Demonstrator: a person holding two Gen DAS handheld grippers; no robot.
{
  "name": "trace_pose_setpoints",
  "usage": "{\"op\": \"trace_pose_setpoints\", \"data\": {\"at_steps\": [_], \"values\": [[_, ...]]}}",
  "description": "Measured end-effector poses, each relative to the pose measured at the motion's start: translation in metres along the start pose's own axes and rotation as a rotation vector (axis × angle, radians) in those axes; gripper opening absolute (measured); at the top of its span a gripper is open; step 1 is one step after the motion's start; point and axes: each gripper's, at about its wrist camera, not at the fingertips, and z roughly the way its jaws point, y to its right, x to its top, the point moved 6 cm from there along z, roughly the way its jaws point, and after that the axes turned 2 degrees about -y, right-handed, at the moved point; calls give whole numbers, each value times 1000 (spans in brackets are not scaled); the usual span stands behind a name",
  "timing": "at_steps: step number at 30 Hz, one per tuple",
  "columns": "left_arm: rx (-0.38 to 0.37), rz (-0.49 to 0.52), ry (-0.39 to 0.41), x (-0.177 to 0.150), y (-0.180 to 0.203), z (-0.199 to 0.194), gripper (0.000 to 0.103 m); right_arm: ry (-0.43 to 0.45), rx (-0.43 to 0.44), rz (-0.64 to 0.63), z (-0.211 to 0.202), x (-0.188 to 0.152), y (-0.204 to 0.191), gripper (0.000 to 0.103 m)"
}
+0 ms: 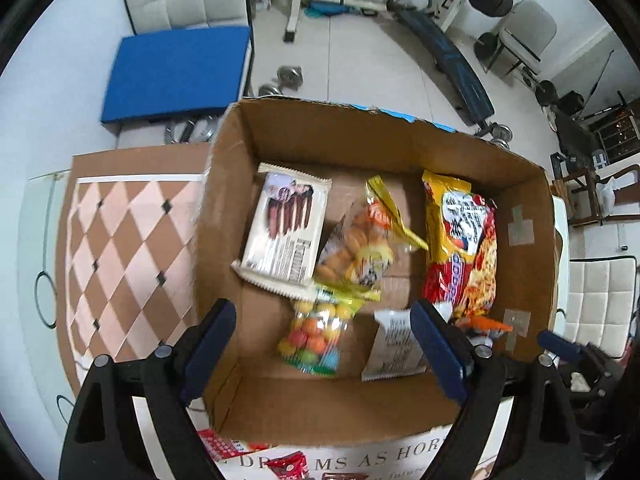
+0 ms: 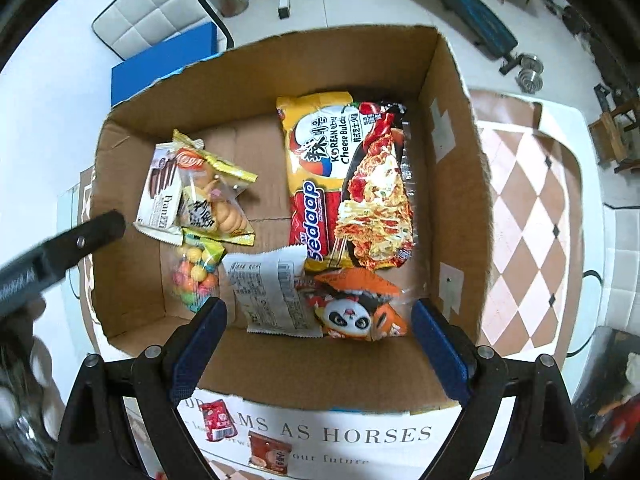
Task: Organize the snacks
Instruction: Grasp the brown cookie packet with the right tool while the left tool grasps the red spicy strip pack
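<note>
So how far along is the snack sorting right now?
Six packets lie in the cardboard box, including the noodle pack and candy bag. Both the left gripper and right gripper are open and empty. Small red packets outside the box remain.

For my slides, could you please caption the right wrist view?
Open right gripper above a cardboard box holding noodles, panda snack and candies.
</note>
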Motion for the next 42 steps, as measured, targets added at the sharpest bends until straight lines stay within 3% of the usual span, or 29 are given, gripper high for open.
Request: {"op": "trace_pose_setpoints", "data": {"at_steps": [18,26,32,37,42], "values": [[91,56,261,-92,2,-89,89,222,-56,-31,-69,-78,-19,96],[86,69,320,-119,7,-116,89,314,-72,-32,-108,-109,-19,96],[64,48,328,-127,9,-125,89,324,-27,-14,-120,-124,-20,96],[60,17,299,-140,-8,-115,89,247,46,17,-100,-147,-22,96],[158,22,192,-182,-45,-70,89,1,124,45,-11,-197,-35,96]]}}
